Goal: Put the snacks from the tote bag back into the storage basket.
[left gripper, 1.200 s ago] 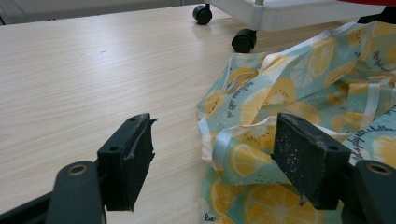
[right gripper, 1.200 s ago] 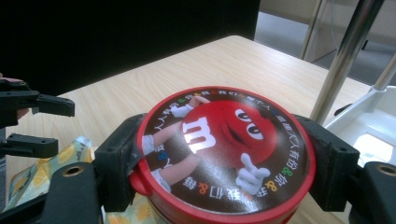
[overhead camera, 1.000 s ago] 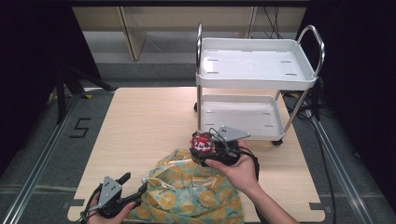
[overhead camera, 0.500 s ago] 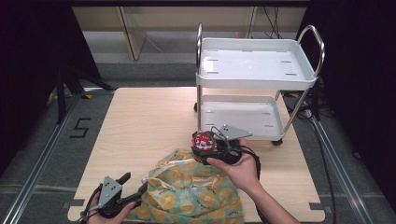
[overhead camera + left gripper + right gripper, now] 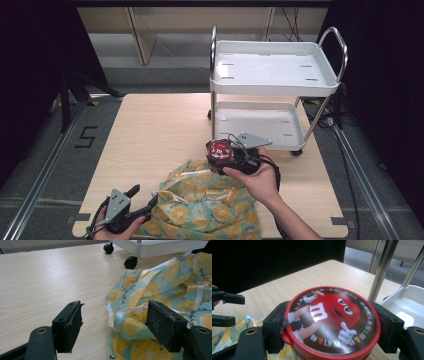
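Candy tin [image 5: 331,321] with the red cartoon lid sits clamped between the jaws of my right tool [image 5: 231,156], one black jaw pressing on each side of its rim, lid facing up toward the camera. I hold it above the far edge of the lemon-print bag [image 5: 207,202], which lies crumpled on the near part of the worktop [image 5: 155,130]. My left tool [image 5: 131,210] rests low at the bag's near left corner with its jaws spread wide apart; one jaw is over bare wood, the other over a fold of the fabric [image 5: 140,315], gripping nothing. Beyond the tin stands the white two-shelf cart [image 5: 272,75] on its black castors, at the right far side of the worktop, its chrome post just behind the tin.
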